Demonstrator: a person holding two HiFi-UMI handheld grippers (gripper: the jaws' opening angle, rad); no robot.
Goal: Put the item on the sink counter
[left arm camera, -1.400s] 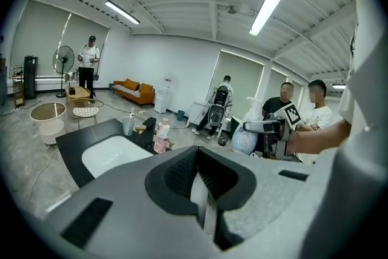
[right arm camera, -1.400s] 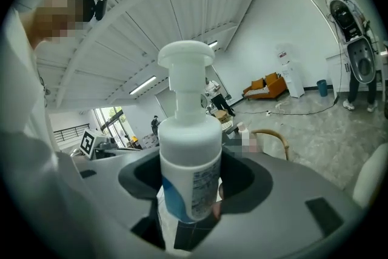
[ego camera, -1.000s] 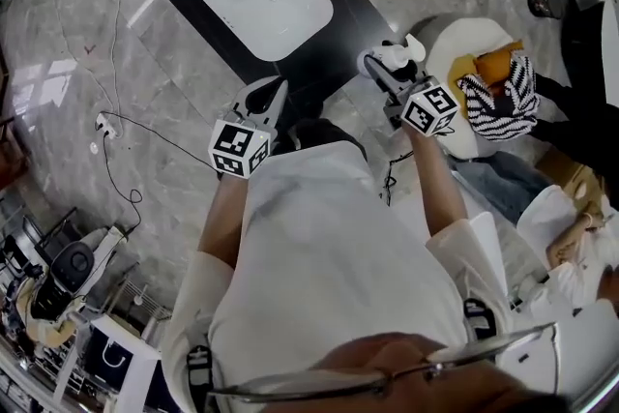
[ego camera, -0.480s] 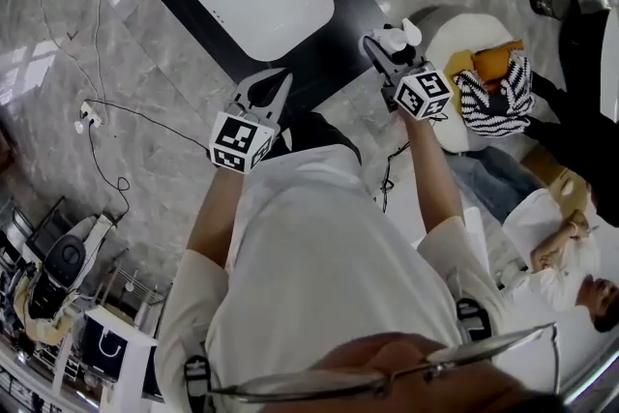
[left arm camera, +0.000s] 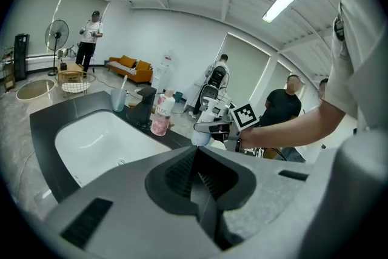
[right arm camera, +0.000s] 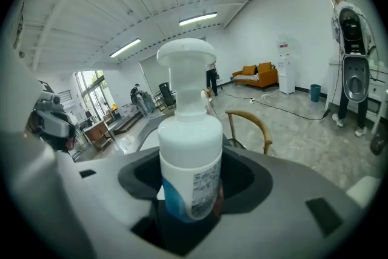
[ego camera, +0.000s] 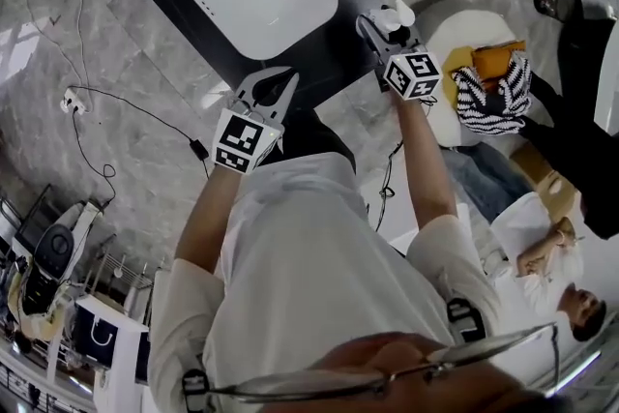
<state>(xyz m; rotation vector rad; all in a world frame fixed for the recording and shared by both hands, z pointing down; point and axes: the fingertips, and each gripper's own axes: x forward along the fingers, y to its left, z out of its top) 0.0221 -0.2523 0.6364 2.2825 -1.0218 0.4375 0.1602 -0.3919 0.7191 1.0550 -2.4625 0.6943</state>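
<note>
The person wears a white short-sleeved shirt [ego camera: 319, 256] and thin-rimmed glasses [ego camera: 387, 372]. A dark band [ego camera: 464, 319] with white stripes sits near each shoulder. The left hand-held gripper [ego camera: 279, 80] and the right hand-held gripper [ego camera: 379, 22] have pale grey shells and black inner faces. Each carries a white cube [ego camera: 241, 141] printed with black square markers.

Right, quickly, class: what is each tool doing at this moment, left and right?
Left tool: closed, nothing in it.
Right tool: closed on the white plastic pump bottle with a blue label.
</note>
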